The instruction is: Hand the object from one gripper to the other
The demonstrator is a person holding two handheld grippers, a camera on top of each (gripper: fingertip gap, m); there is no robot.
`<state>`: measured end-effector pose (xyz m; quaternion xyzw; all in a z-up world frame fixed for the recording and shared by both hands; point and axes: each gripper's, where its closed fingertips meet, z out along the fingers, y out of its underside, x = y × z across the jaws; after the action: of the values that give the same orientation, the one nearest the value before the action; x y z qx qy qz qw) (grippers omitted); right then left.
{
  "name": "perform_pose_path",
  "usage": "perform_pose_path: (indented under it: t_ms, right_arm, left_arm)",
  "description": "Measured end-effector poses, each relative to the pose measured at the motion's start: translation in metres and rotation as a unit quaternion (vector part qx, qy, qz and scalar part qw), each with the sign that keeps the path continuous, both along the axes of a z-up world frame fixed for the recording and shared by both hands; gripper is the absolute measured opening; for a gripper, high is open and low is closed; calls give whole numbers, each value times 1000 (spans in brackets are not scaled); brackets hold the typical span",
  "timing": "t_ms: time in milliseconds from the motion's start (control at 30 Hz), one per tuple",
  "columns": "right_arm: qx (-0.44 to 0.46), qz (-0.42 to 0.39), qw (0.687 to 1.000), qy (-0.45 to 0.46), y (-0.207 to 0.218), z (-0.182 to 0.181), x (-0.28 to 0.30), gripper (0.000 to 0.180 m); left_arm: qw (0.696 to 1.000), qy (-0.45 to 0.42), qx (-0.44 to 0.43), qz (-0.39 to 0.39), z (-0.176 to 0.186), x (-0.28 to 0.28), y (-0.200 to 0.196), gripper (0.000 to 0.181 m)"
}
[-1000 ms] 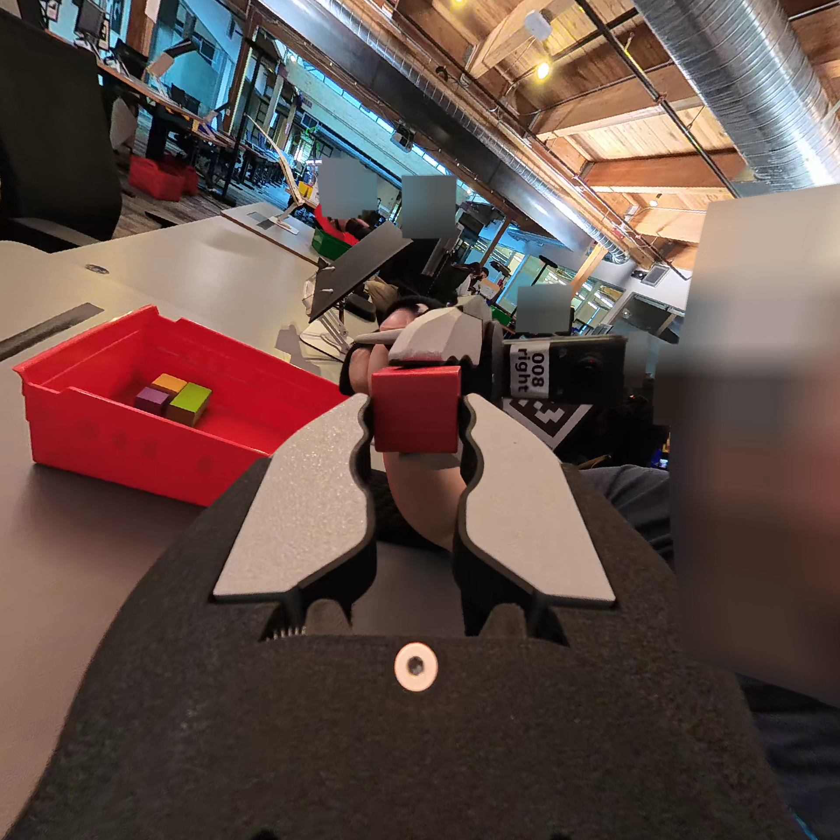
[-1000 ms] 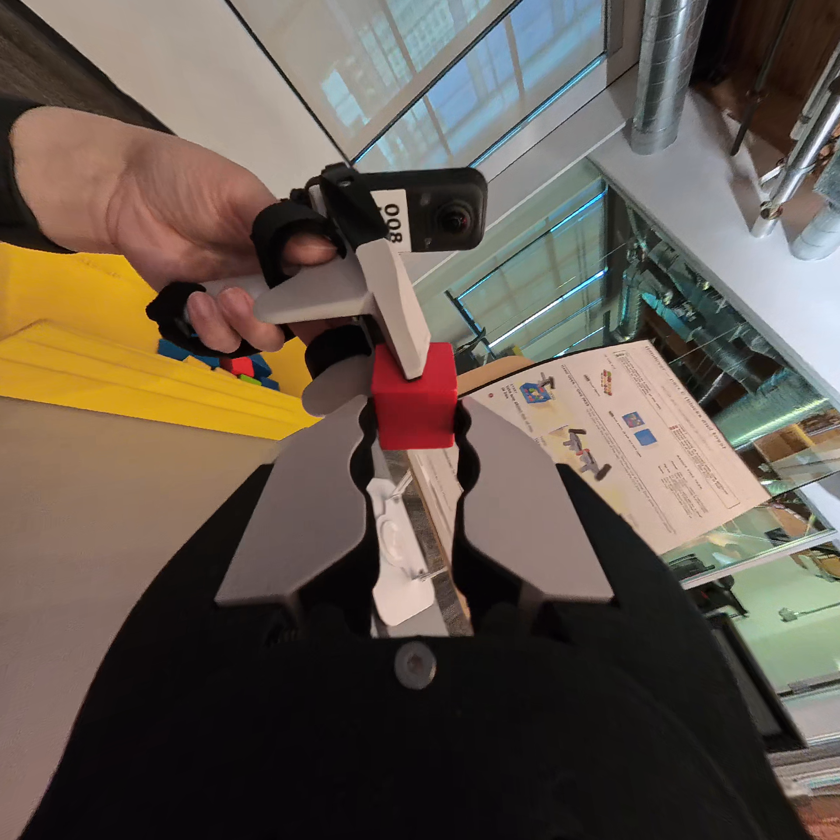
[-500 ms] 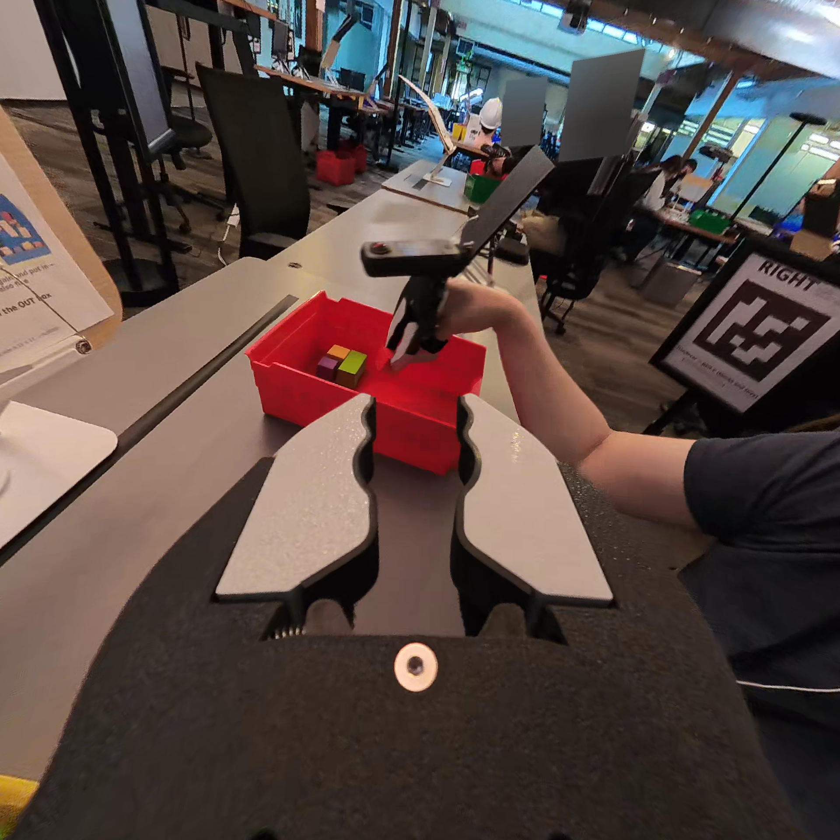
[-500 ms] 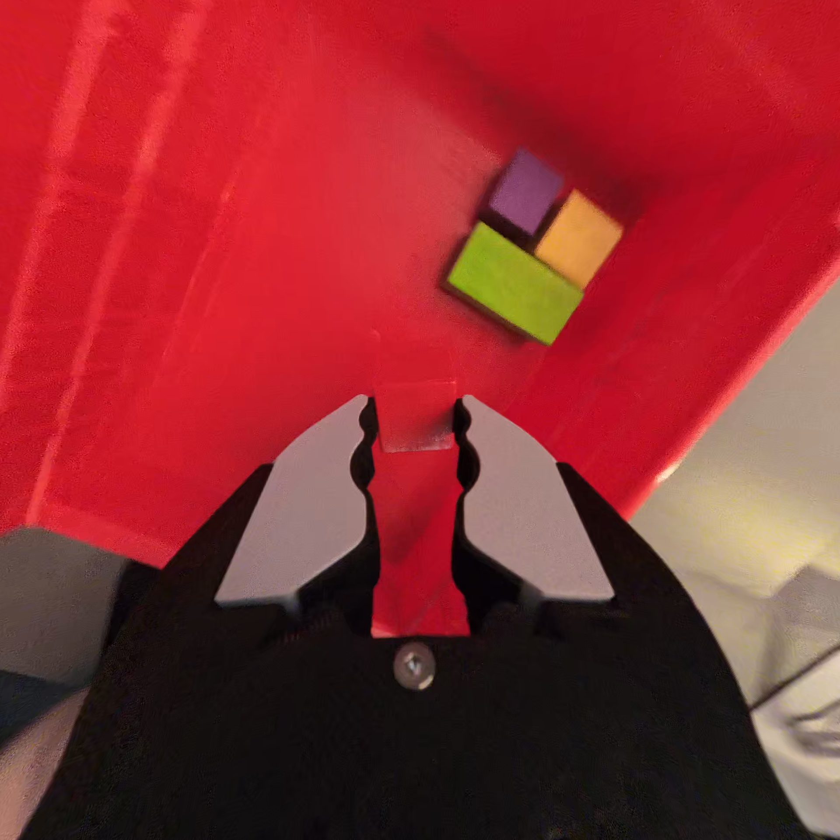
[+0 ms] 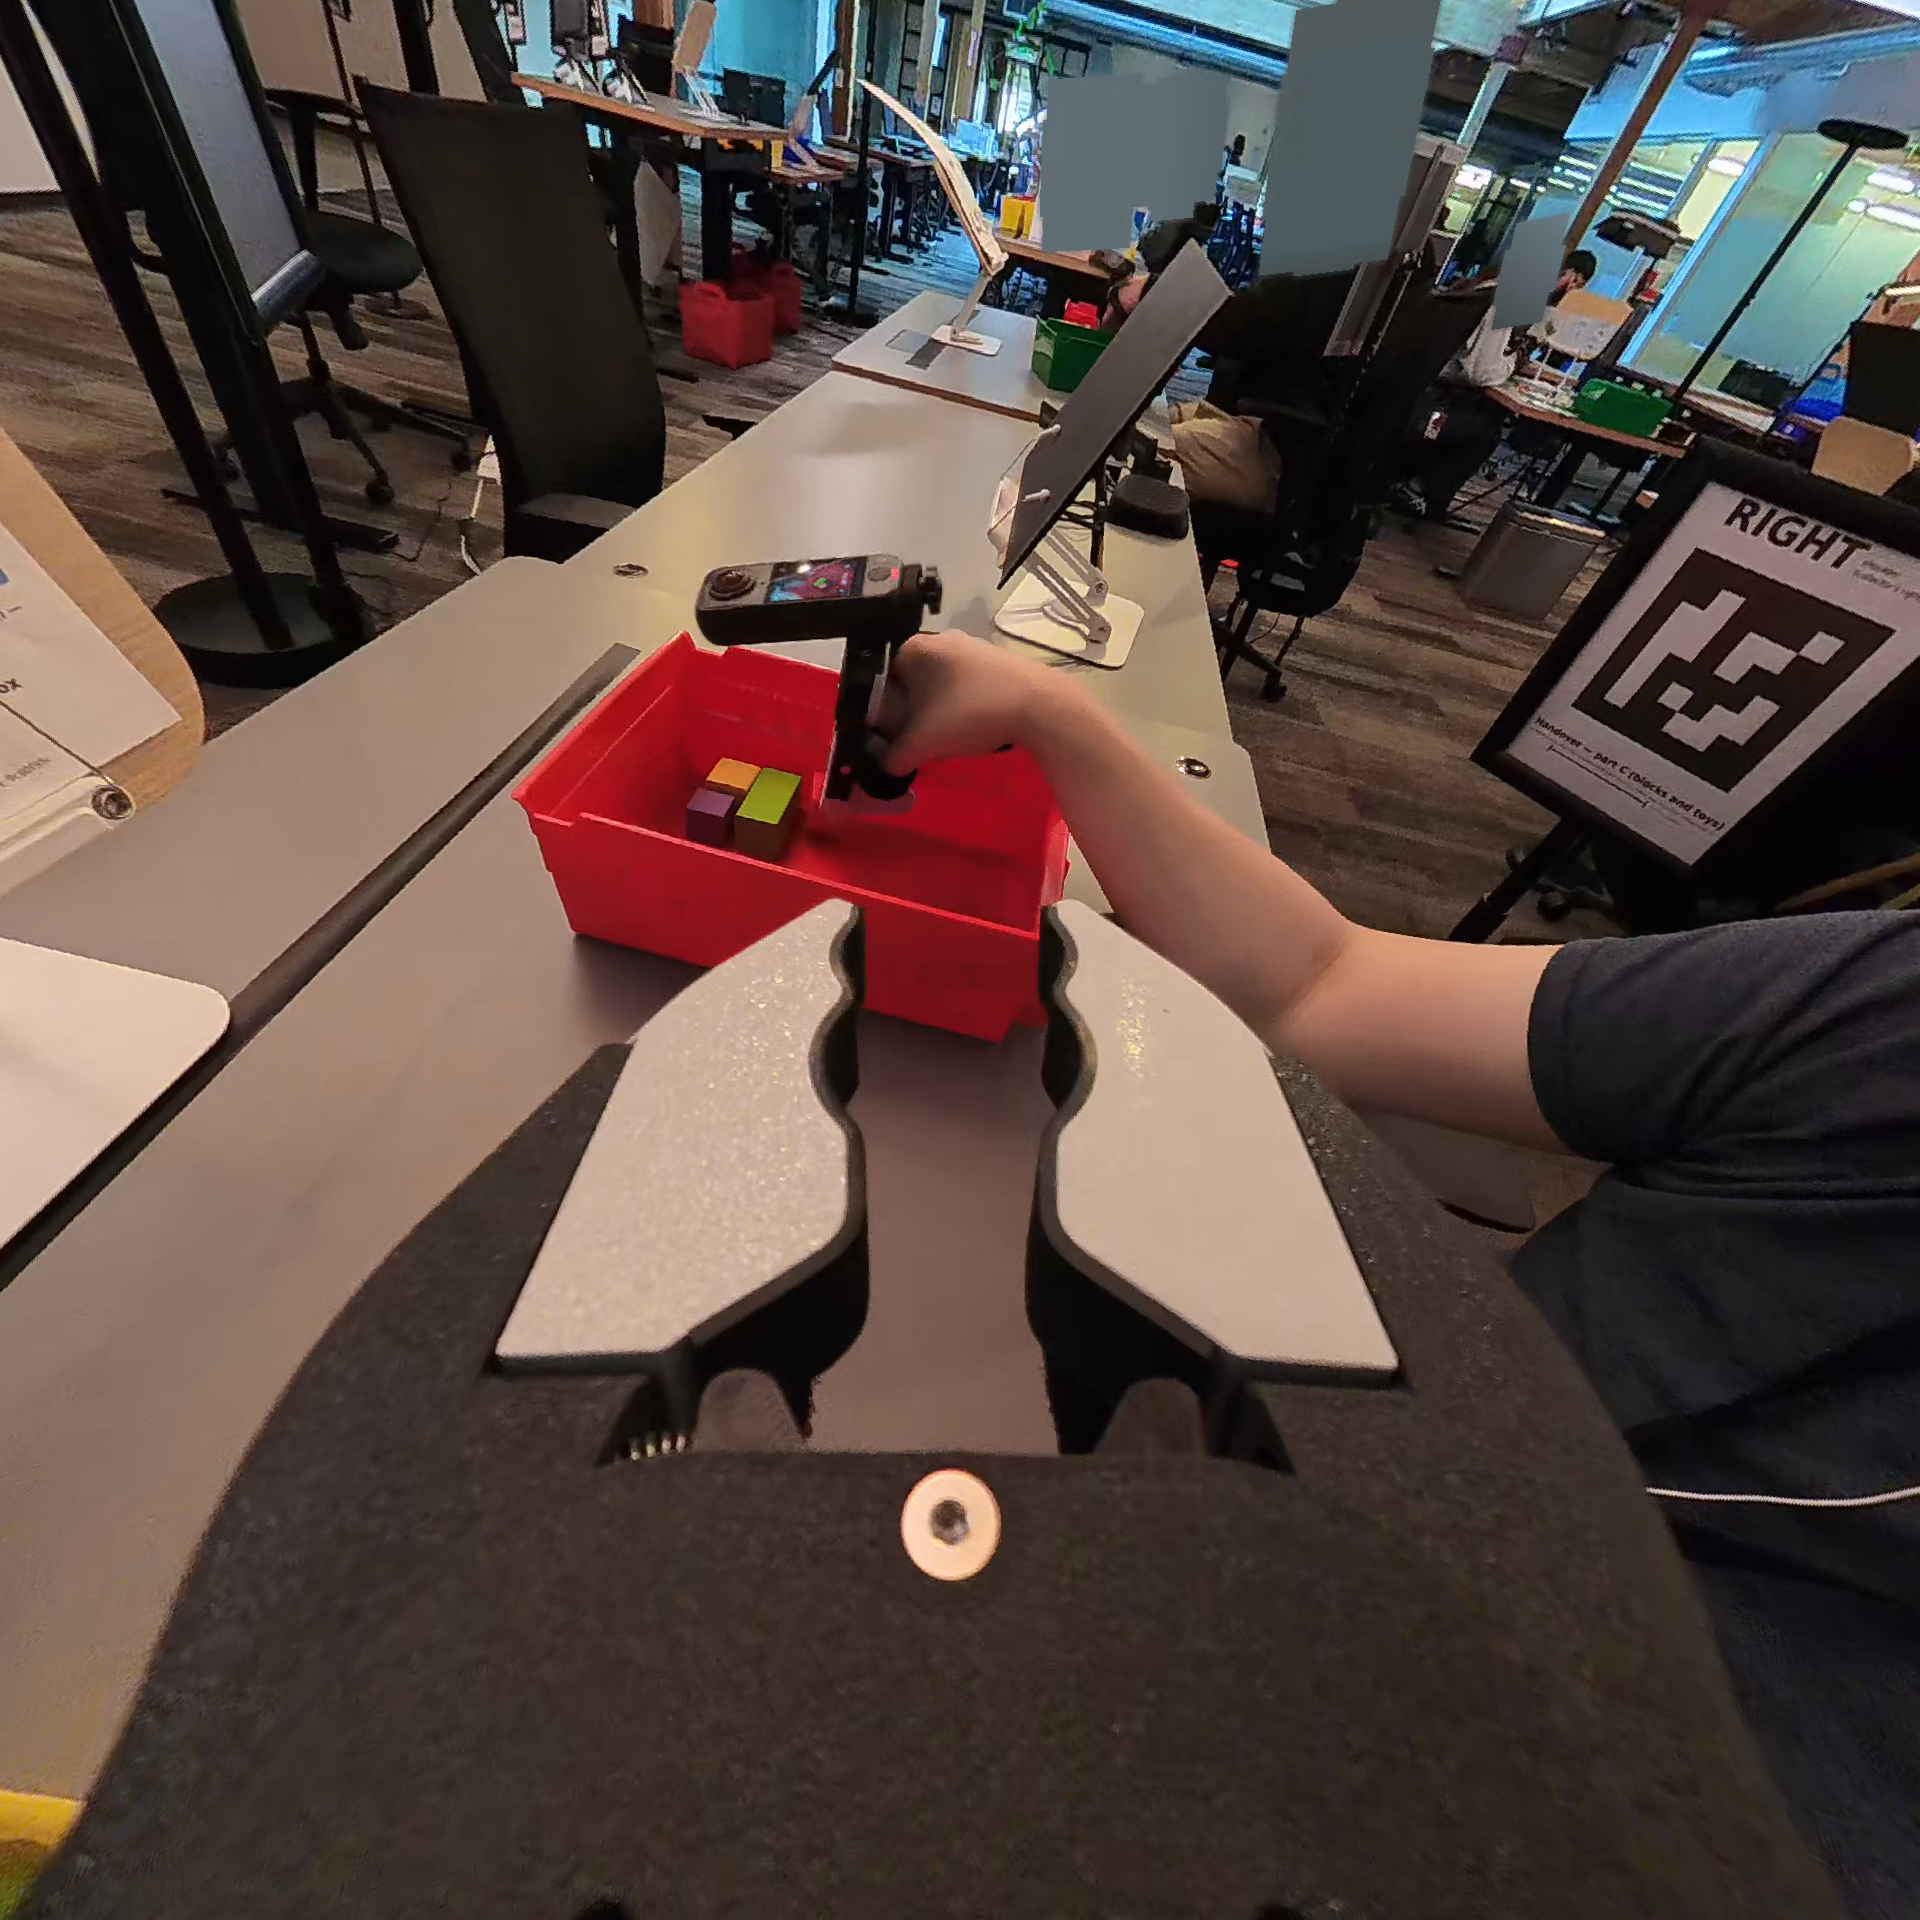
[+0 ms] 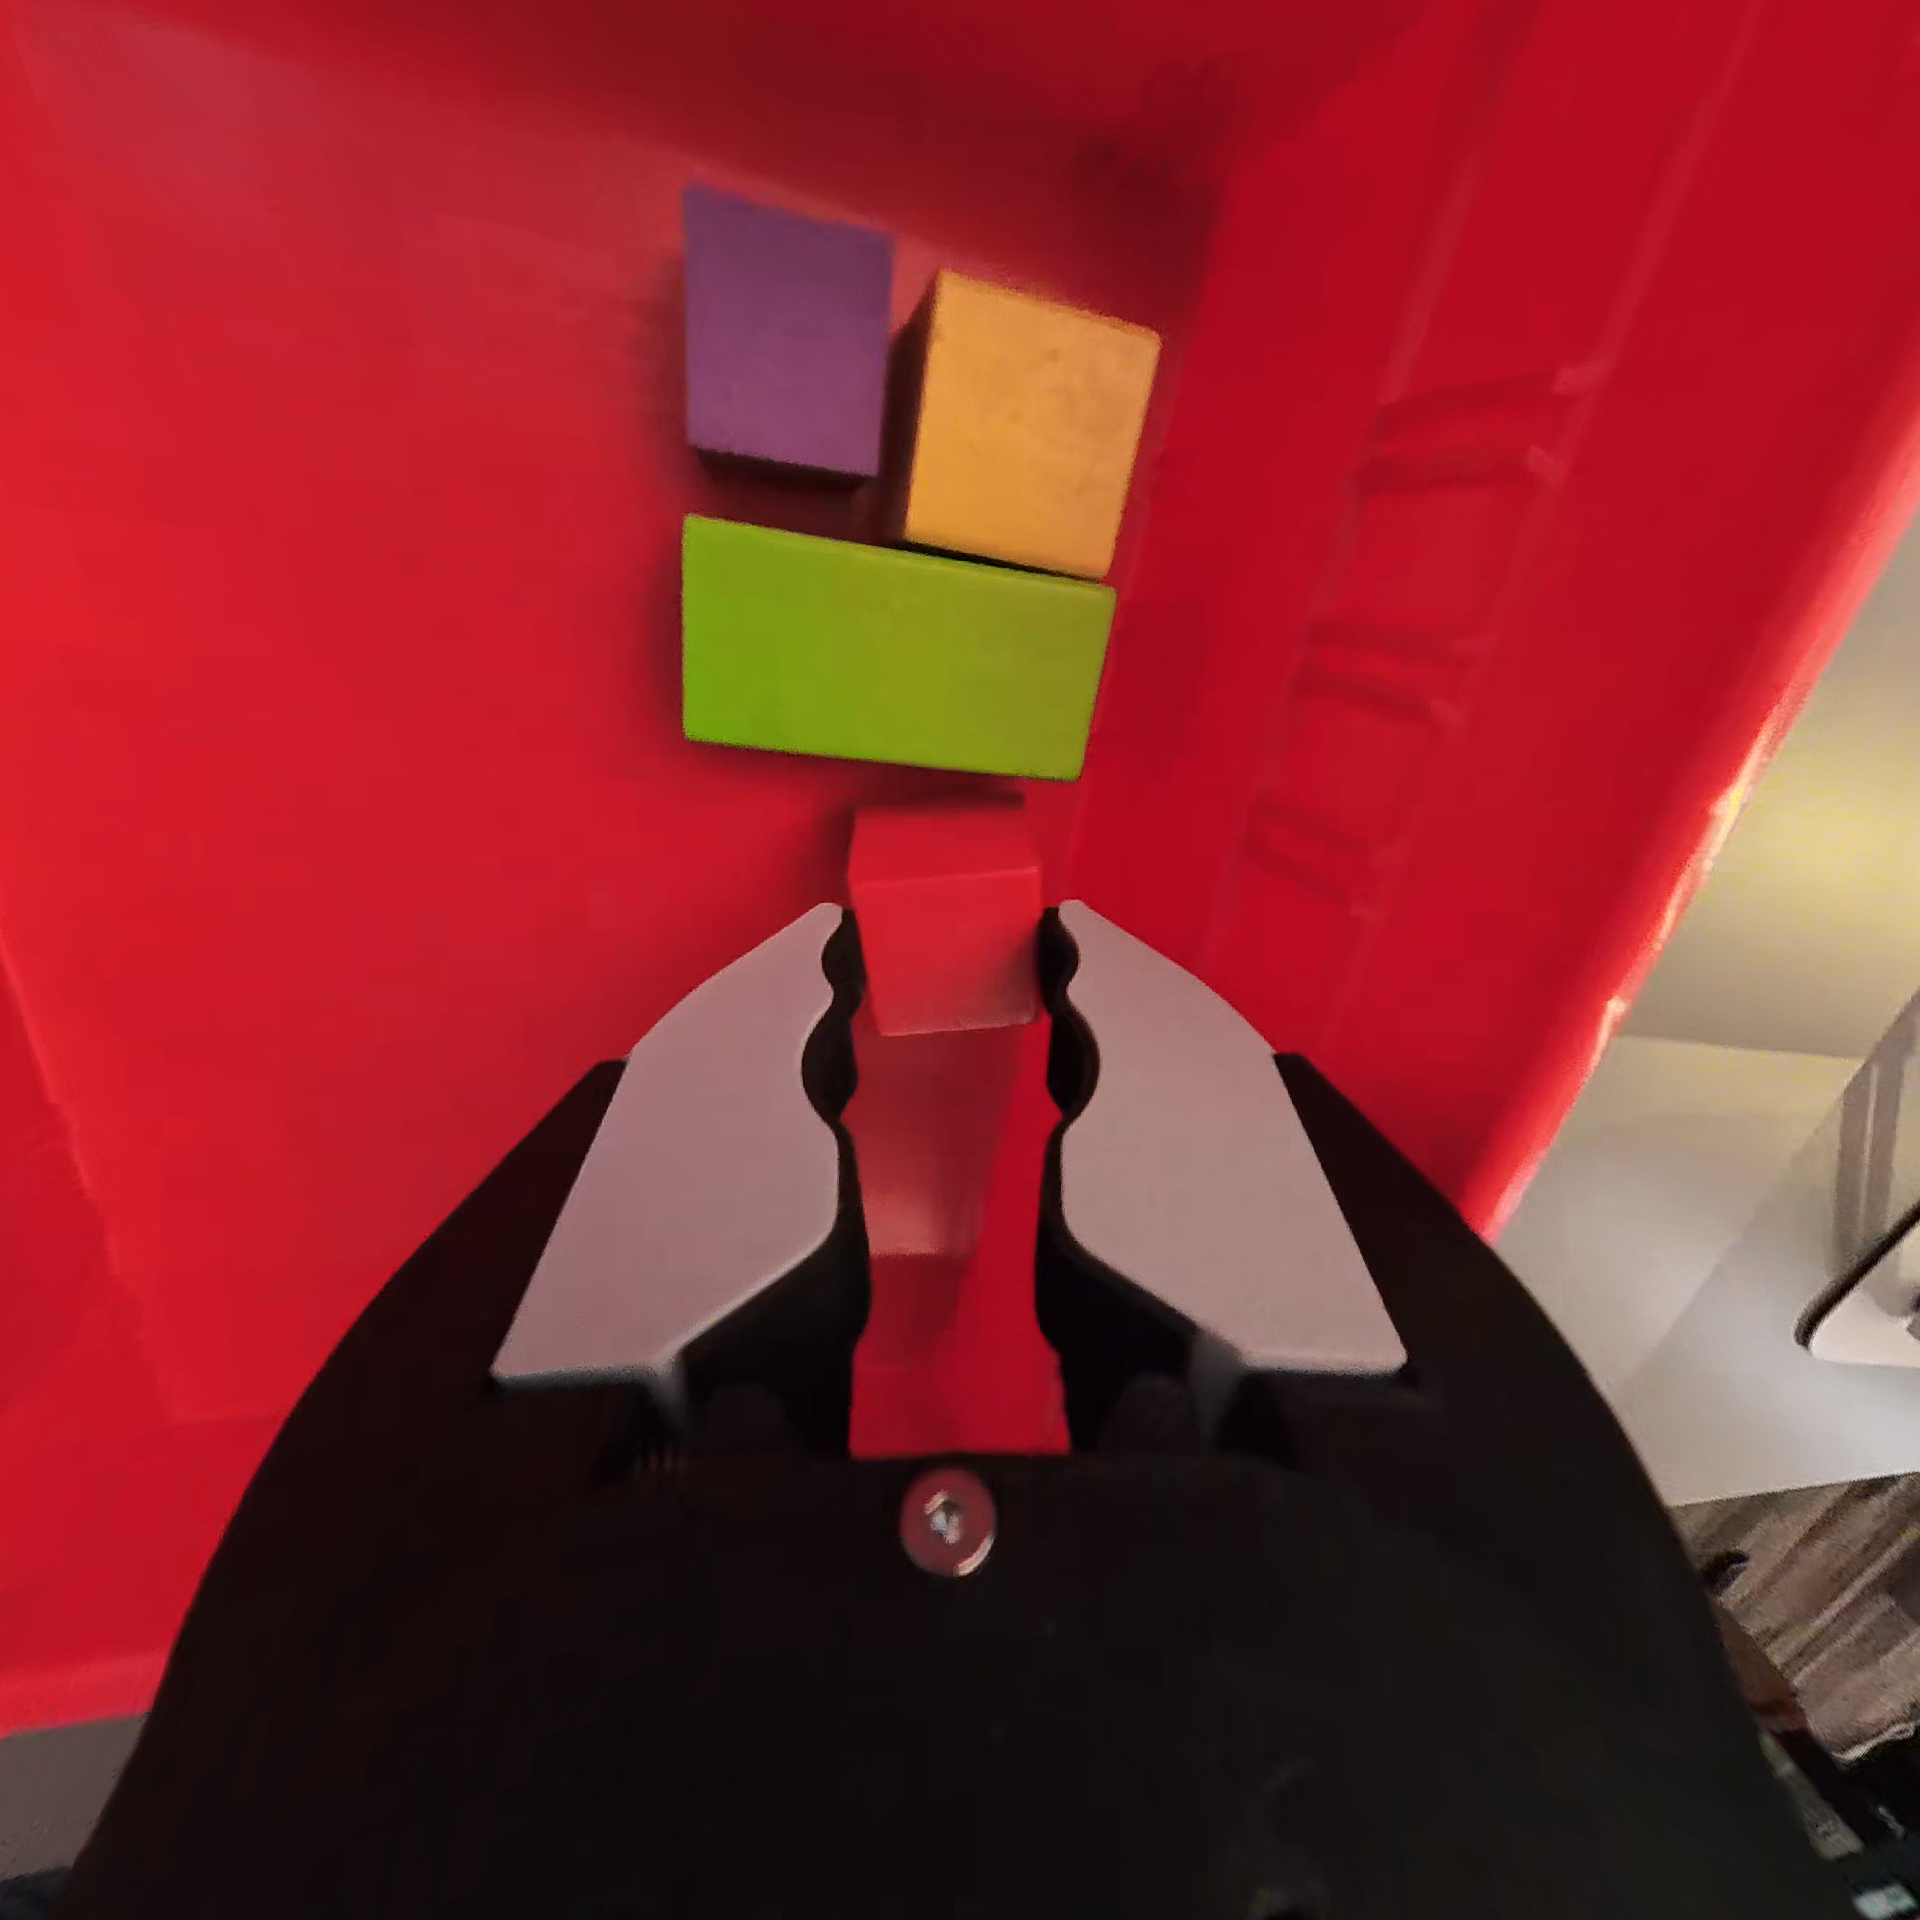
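Right gripper [image 6: 948, 914]: jaws closed on a red cube [image 6: 951, 925], one finger flat against each side face. The cube sits at the fingertips, low inside the red bin [image 6: 312, 623]; whether it touches the bin floor cannot be told.

Beyond the cube, at 12 o'clock from it in the right wrist view, lies a green rectangular block [image 6: 888, 649], just beside the cube. A purple cube [image 6: 784, 332] stands at 11 o'clock and an orange cube [image 6: 1029, 421] at 1 o'clock; both lie against the green block's far side, with a narrow gap between the two.

Left gripper [image 5: 948, 925]: jaws parted, nothing between them, held above the grey table [image 5: 312, 831] on the near side of the bin [image 5: 790, 914].

In the left wrist view the right gripper [image 5: 868, 800] points down into the bin, held by a hand [image 5: 956, 717]. It stands at 3 o'clock from the green block [image 5: 769, 800], orange cube [image 5: 735, 774] and purple cube [image 5: 712, 810]. The red cube is hidden in this view.

A sign with a black-and-white marker [image 5: 1725, 675] stands at 2 o'clock.
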<state>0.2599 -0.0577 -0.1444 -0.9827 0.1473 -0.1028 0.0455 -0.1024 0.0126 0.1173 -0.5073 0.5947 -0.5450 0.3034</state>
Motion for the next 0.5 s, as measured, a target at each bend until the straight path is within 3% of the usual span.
perform_pose_path:
  t_ms: [500]
  right_arm:
    - [-16,-61,998,12,-3,-5,0,39]
  left_arm:
    - [1000,-10,15,-8,6,-2,-10,25]
